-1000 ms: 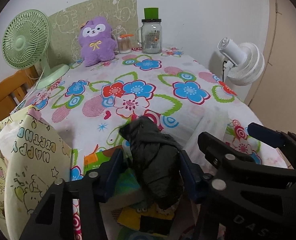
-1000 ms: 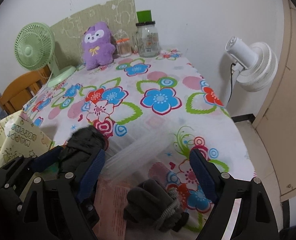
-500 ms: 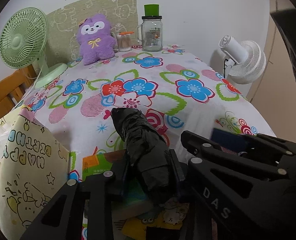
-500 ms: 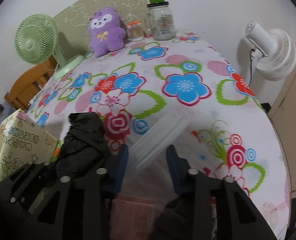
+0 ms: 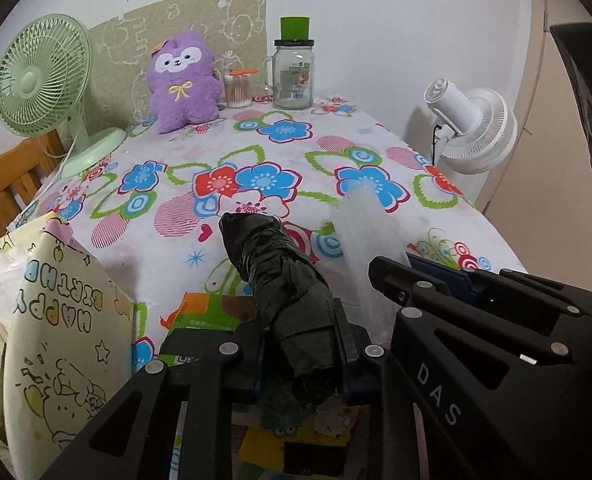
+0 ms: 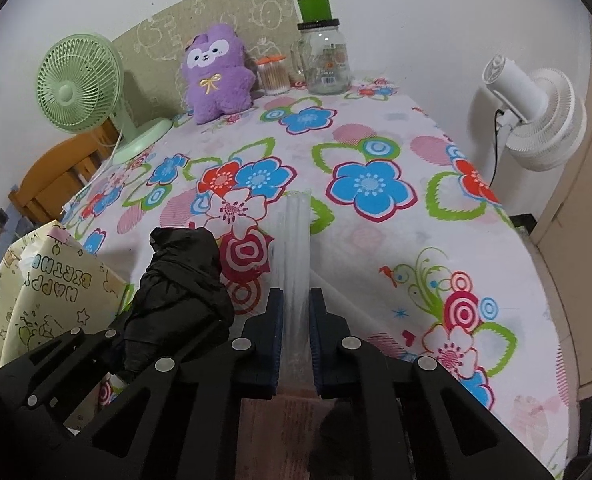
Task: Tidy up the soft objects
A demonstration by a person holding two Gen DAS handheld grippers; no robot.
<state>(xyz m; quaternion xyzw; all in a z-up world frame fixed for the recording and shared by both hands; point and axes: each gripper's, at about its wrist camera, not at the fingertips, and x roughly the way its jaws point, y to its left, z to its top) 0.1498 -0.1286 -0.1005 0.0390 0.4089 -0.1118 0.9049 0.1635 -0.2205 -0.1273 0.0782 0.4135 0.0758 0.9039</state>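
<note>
My left gripper (image 5: 302,350) is shut on a rolled black soft bundle (image 5: 284,284), held above the table's near edge; the bundle also shows in the right wrist view (image 6: 180,276). My right gripper (image 6: 297,334) is shut on the rim of a clear plastic bag (image 6: 296,240), which sticks forward over the flowered tablecloth (image 6: 376,208). The bag also shows in the left wrist view (image 5: 366,240), just right of the bundle. A purple plush toy (image 5: 184,80) sits at the table's far end.
A green fan (image 5: 40,84), a cotton swab jar (image 5: 238,90) and a glass jar with green lid (image 5: 294,70) stand at the back. A white fan (image 5: 472,128) is off the right edge. A "Happy Birthday" paper bag (image 5: 56,328) stands at left. Colourful boxes (image 5: 200,312) lie below.
My right gripper closed on the clear bag's rim and lifted it upright. My left gripper kept the black bundle and shifted slightly forward. The dark glove below the right gripper dropped out of sight.
</note>
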